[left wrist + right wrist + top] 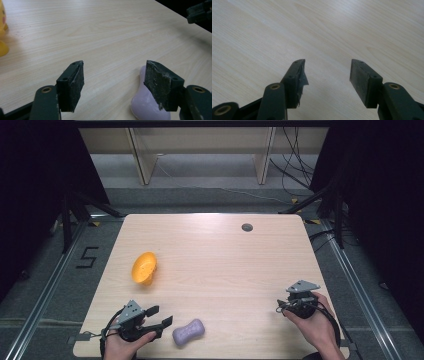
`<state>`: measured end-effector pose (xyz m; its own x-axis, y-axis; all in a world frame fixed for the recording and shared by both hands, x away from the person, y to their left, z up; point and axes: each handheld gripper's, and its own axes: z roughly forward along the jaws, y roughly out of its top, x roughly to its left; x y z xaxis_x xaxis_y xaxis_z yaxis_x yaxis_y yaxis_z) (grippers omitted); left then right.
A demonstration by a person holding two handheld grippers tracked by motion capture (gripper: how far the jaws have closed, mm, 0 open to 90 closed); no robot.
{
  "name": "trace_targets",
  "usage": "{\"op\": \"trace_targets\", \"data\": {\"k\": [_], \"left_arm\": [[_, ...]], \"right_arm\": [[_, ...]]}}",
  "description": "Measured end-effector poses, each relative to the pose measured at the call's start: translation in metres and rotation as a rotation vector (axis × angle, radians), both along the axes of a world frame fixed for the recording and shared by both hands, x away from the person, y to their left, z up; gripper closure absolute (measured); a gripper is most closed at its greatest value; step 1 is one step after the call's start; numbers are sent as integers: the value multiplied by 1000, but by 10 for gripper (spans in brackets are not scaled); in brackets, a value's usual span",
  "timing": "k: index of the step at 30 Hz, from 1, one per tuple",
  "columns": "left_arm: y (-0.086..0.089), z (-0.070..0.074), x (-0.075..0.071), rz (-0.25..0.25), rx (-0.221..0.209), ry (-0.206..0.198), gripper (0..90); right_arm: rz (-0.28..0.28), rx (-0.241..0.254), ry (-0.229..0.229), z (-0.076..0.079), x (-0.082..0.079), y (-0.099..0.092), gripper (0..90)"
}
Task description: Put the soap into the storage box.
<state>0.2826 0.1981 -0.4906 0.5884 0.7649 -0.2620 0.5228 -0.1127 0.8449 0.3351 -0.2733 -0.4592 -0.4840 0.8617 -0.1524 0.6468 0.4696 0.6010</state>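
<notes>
The left gripper (162,317) rests low at the near left of the worktop (225,255), held in the person's left hand (125,345). Its jaws stand wide and hold nothing. The lilac peanut-shaped object (189,332) lies flat on the worktop just right of the jaws. In the left gripper view the object (146,105) sits partly behind the right-hand jaw, not between the 2 pads. Judged from this, the gripper is positioned for an approach: the jaws are spread wide enough to pass around the object's narrow waist, but a sideways shift is needed to centre it.

The right gripper (281,306) is held in the right hand (315,322) at the near right, well apart from the object. In the right gripper view its jaws (327,72) stand wide over bare wood, holding nothing. This looks like a parked, standby posture.

The orange bowl (144,268) lies tipped on its side at the left, farther from the person than the left gripper. Its yellow edge (3,32) appears in the left gripper view.

Readable markings: the numeral "5" (88,257) is taped on the floor left of the worktop. No brand or label is legible on the object, bowl or grippers.
</notes>
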Motion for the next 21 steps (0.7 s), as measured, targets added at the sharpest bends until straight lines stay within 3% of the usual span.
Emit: {"op": "trace_targets", "data": {"k": [5,7,9,11,14,17,21], "left_arm": [[-11,12,5,-66,109,42,322],[-17,17,7,-114,157,46,323],[-23,22,11,-188,222,92,324],[-29,24,12,-212,244,111,336],[-39,28,17,-250,309,145,340],[-50,33,19,-292,350,183,339],[-66,37,22,-354,407,204,339]], "right_arm": [[-2,-2,9,-2,1,2,460],[18,-20,-11,-2,2,1,459],[17,-19,-10,-2,2,1,458],[0,-6,8,-1,1,1,458],[-4,-2,7,-2,1,2,458],[17,-16,-5,-2,2,1,457],[13,-13,-3,-2,2,1,456]]}}
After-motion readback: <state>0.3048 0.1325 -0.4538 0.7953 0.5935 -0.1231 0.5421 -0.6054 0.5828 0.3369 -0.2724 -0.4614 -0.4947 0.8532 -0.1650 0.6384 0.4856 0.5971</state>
